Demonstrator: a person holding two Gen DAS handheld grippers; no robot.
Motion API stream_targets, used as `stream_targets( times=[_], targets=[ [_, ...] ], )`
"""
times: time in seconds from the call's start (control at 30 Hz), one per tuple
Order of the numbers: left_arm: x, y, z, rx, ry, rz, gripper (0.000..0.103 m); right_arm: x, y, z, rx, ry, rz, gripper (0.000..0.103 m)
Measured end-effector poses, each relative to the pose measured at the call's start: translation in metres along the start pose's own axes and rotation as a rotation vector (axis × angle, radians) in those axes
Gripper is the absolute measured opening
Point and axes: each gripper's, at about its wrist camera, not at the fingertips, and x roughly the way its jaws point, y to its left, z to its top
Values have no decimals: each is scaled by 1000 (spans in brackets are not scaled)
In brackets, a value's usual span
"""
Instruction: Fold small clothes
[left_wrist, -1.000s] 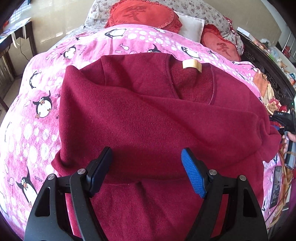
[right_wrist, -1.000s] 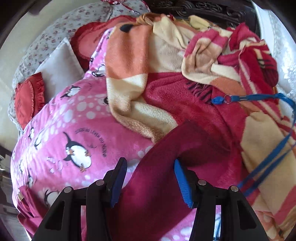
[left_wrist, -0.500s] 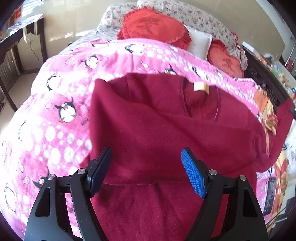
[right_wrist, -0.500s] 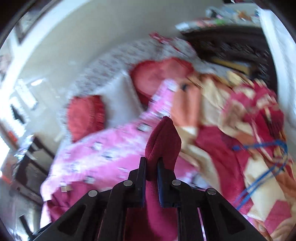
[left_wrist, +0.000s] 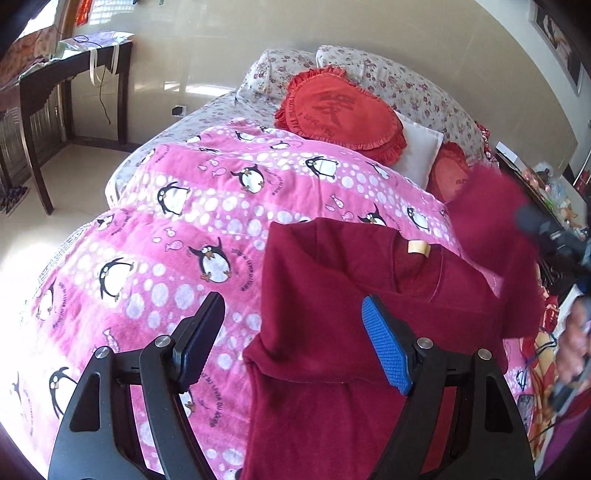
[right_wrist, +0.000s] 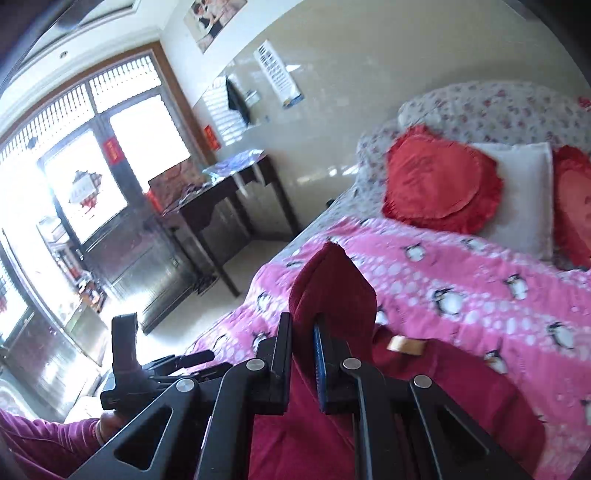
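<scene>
A dark red sweater lies on the pink penguin blanket, its left side folded over the body and a tan neck label showing. My left gripper is open and empty, hovering over the sweater's lower left edge. My right gripper is shut on the sweater's sleeve, whose cuff end sticks up past the jaws. In the left wrist view the lifted sleeve is a blurred red shape at the right, above the sweater's right side.
Red heart cushions and a white pillow lie at the bed's head. A dark wooden desk stands left of the bed. Striped blankets and a blue strap lie at the right edge.
My right gripper closed on the sleeve, lifted it and swung it left over the sweater. My left gripper pulled back and left, staying open.
</scene>
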Motion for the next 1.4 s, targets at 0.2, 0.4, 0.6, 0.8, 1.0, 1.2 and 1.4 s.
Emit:
stream_targets(
  times=[0.2,0.4,0.6,0.8,1.0,1.2,1.4],
  targets=[
    [6,9,-3,-15,18,-1,78,96,-6,-50,31,222,-45,29],
    [19,2,-7,16,33,-23,78,30,-20,-56,80,145,-60,50],
    [38,0,-11,-1,66,-29,78,-30,-48,-80,168,171,-128,50],
    [57,-14,-10,28,89,-60,78,-9,-41,-115,161,228,-126,50],
    [83,-47,2,190,119,-84,78,-26,-49,-129,184,254,-173,50],
    [126,-73,2,313,228,-77,72,-69,-72,-137,279,175,-181,50],
    [121,-70,4,253,258,-107,10,-88,-98,-147,382,142,-201,50]
  ],
)
